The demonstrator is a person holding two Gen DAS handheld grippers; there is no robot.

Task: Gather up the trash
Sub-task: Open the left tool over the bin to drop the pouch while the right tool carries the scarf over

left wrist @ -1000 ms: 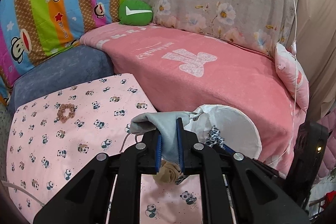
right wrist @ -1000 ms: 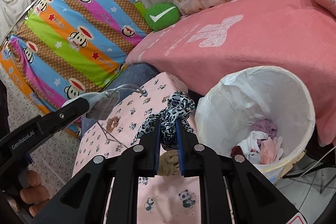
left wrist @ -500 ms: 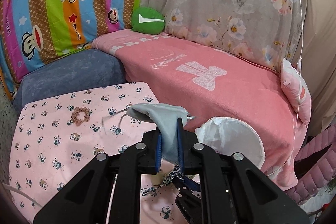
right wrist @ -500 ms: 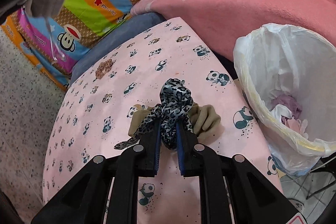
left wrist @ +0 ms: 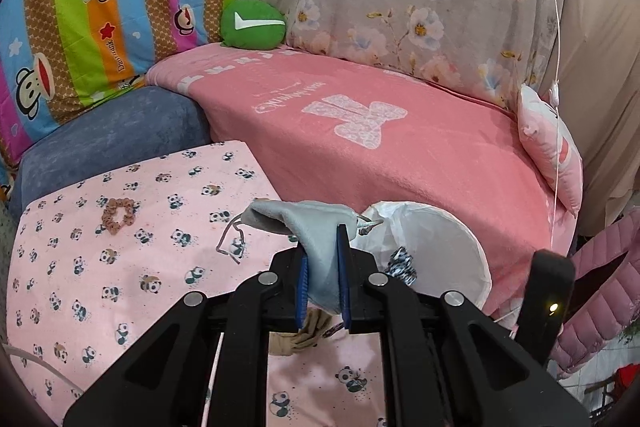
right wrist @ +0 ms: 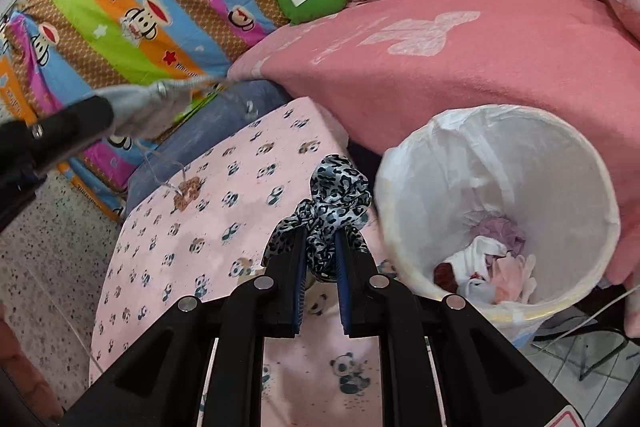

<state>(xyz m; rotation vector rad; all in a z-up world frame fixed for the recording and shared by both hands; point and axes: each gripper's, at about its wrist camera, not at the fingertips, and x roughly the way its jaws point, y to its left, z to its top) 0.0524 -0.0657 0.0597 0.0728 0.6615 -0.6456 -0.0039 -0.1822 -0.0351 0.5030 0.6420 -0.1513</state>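
My left gripper (left wrist: 323, 247) is shut on a grey face mask (left wrist: 304, 223) and holds it in the air above the panda-print table (left wrist: 120, 247), near the bin's left rim. My right gripper (right wrist: 322, 247) is shut on a leopard-print scrunchie (right wrist: 334, 193), lifted over the table just left of the white-lined bin (right wrist: 552, 155). The bin (left wrist: 440, 239) holds several pieces of cloth and paper trash (right wrist: 492, 259). The left gripper with the mask (right wrist: 140, 107) shows at the upper left of the right wrist view. A beige cloth (left wrist: 304, 331) lies on the table under the left gripper.
A brown scrunchie (left wrist: 118, 213) lies on the table toward the far left; it also shows in the right wrist view (right wrist: 186, 193). Behind the table are a pink-covered sofa (left wrist: 400, 155), a blue cushion (left wrist: 112, 135), a green pillow (left wrist: 253, 23) and a pink pillow (left wrist: 552, 147).
My right gripper has lifted the leopard scrunchie off the beige cloth and moved it toward the bin. My left gripper with the mask has shifted closer to the bin.
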